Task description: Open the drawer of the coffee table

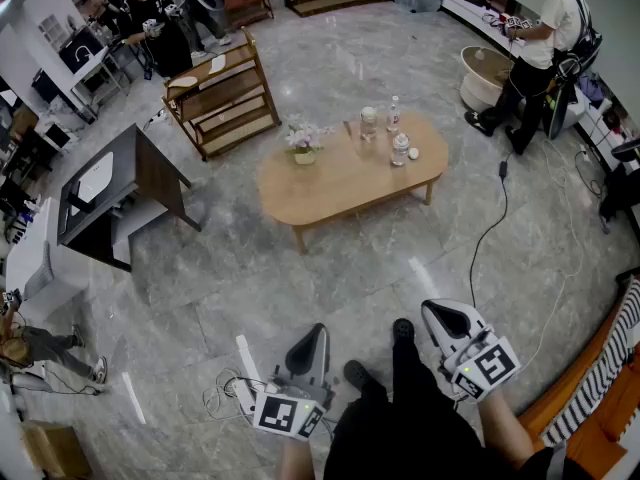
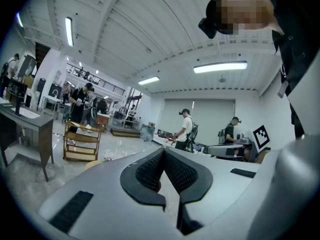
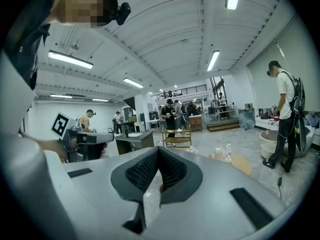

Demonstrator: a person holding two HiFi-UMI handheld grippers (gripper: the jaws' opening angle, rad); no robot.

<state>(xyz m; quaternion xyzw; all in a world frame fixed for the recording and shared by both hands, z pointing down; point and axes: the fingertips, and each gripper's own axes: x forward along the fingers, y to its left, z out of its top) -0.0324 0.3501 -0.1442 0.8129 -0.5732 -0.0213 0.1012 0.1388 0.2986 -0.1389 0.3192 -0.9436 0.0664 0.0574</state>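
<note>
At the far left we see a dark desk (image 1: pixel 112 190) with a slanted top, and behind it, further off, a wooden shelf rack (image 1: pixel 222 93) standing on the grey marble floor (image 1: pixel 210 278).

Near us, at the bottom of the head view, our left gripper (image 1: pixel 318 332) is held low over the floor and points away from us towards the table. In the left gripper view its two jaws lie pressed together with nothing between them.

The coffee table (image 1: pixel 350 178) stands in the middle of the room, well apart from both grippers and beyond them. It is a light wooden oval, and its long axis runs from the near left to the far right, so one long side faces us at a slant. We cannot make out its drawer from here. On the left part of the top stands a vase of flowers (image 1: pixel 304 140), and towards the right end there are three clear bottles (image 1: pixel 369 123) close to one another.

Our right gripper (image 1: pixel 434 310) is held beside the left one, also aimed towards the table. The right gripper view shows its jaws closed tight on each other, empty.

A black cable (image 1: pixel 487 230) trails over the floor to the right of the table. At the far right a person (image 1: pixel 545 38) in a white shirt stands beside a white tub (image 1: pixel 483 73)
</note>
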